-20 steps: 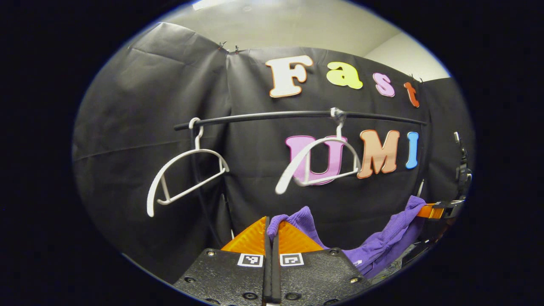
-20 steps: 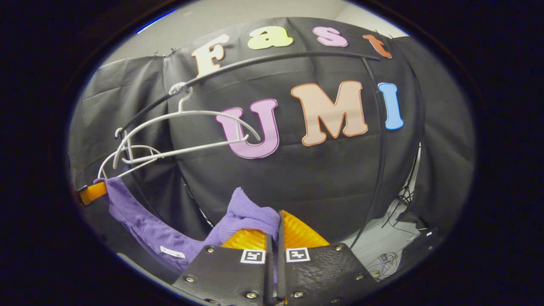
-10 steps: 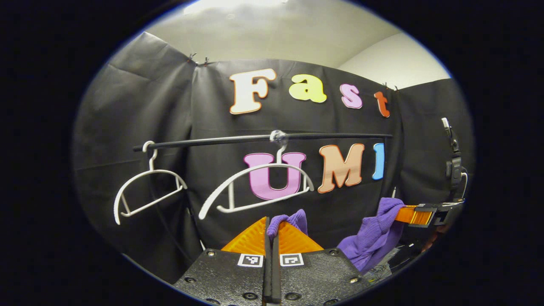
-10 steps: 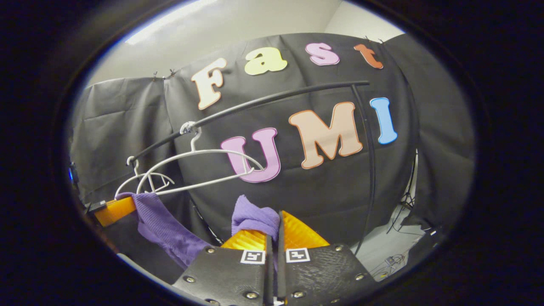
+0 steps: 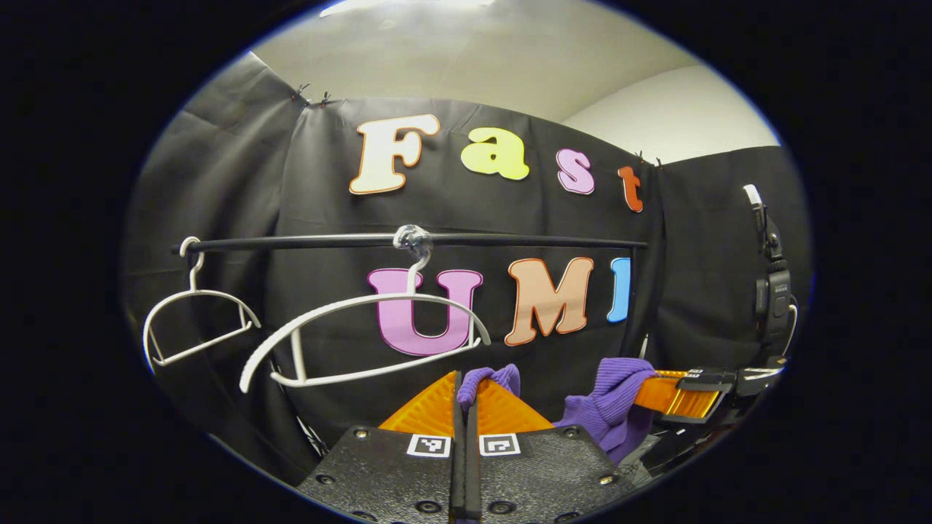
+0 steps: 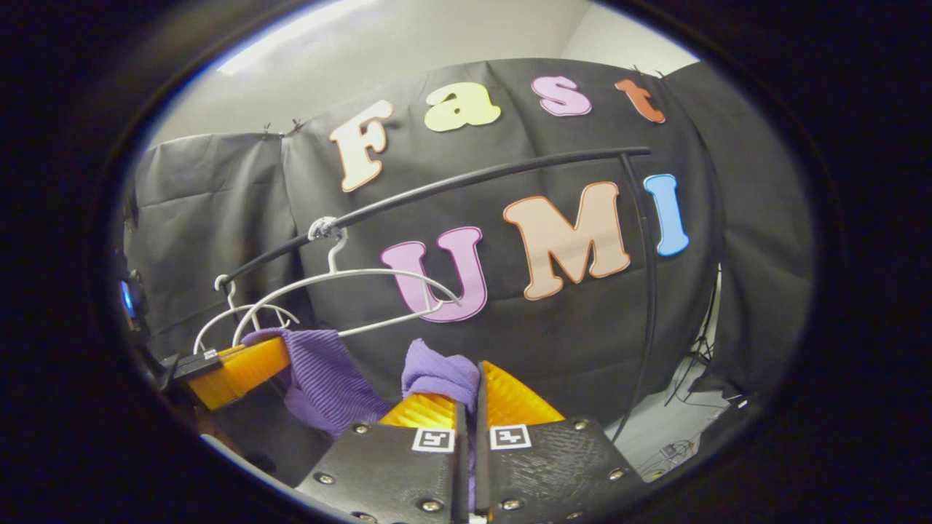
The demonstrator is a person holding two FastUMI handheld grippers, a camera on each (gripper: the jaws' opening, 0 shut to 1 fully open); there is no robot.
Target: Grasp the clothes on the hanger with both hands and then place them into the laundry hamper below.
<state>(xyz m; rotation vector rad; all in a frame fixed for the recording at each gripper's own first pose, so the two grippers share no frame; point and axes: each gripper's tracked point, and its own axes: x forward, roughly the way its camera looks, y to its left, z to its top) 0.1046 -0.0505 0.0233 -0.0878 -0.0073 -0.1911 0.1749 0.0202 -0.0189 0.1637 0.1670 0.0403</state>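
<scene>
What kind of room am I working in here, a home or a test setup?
Probably a staged test booth, not a home: black cloth wall, a black clothes rail with bare white hangers, and loose cables on the floor.

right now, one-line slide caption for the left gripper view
Left gripper fingers shut on a purple garment, right gripper gripping its other end, two bare white hangers on the rail behind.

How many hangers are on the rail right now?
2. A bare white hanger hangs near the middle of the black rail; a second bare hanger hangs at its left end.
</scene>
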